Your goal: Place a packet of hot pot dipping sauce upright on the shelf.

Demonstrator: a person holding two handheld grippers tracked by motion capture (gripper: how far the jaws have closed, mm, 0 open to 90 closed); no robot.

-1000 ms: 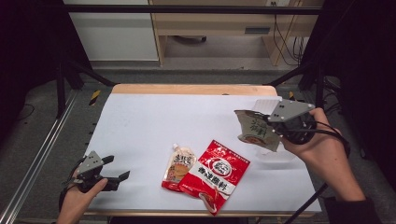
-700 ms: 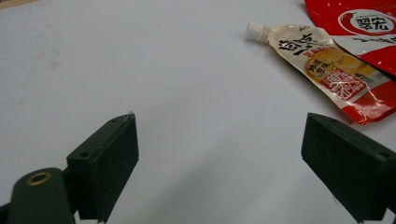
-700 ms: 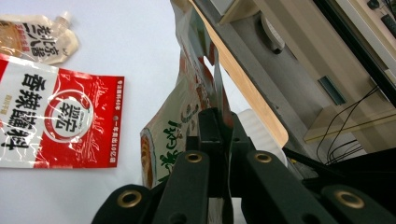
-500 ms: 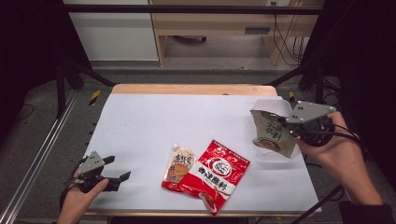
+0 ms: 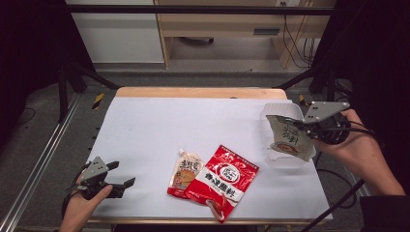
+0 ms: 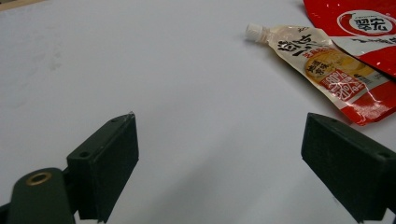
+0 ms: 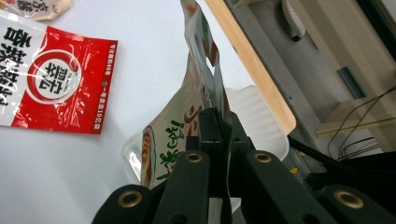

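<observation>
Pinching the beige sauce packet [image 5: 288,138] between closed jaws, the right gripper [image 5: 309,126] holds it upright over the clear plastic tray [image 5: 273,109], right of the red pouch [image 5: 222,178]. Left of that pouch, beyond the spouted pouch [image 5: 185,170], the left gripper [image 5: 120,175] rests open, holding nothing.

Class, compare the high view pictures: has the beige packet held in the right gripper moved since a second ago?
Yes. The beige packet, clamped in the right gripper, has travelled rightward, away from the red packet, and now hangs over the clear tray at the table's right edge.
</observation>
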